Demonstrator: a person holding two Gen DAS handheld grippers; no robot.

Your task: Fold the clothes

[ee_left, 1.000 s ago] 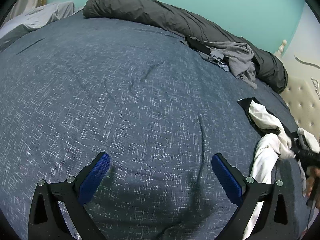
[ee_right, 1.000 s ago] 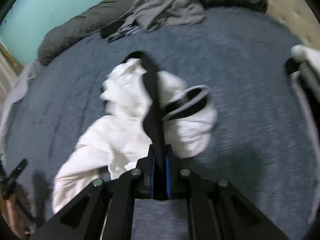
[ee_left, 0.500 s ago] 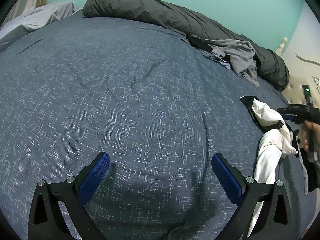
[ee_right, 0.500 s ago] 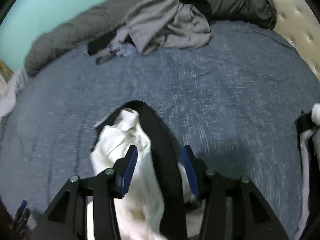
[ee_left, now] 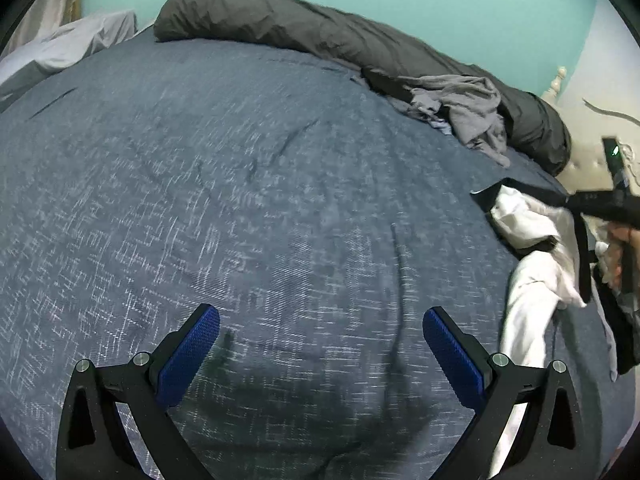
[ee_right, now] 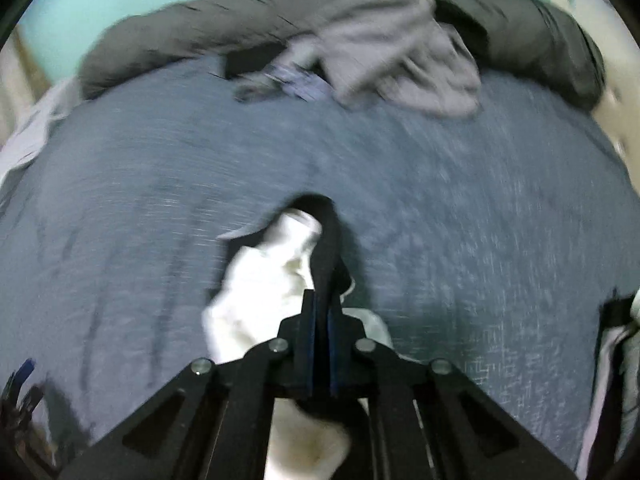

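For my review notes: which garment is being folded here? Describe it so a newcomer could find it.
On the blue woven bedspread, look near the right gripper: its shut jaws pinch the white garment with black trim. The other clothes, a grey crumpled pile, lie far off by the dark duvet.

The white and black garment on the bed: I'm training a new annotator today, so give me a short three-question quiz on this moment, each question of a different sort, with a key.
1. True or false: the right gripper is clamped on the black strip of the white and black garment.
2. Multiple choice: what lies between the pads of the left gripper? A) a grey shirt B) only the blue bedspread beyond them C) a white sleeve
3. Fill in: the crumpled grey clothing lies against the rolled dark ____ at the far edge of the bed.

Key: 1 true; 2 B; 3 duvet.
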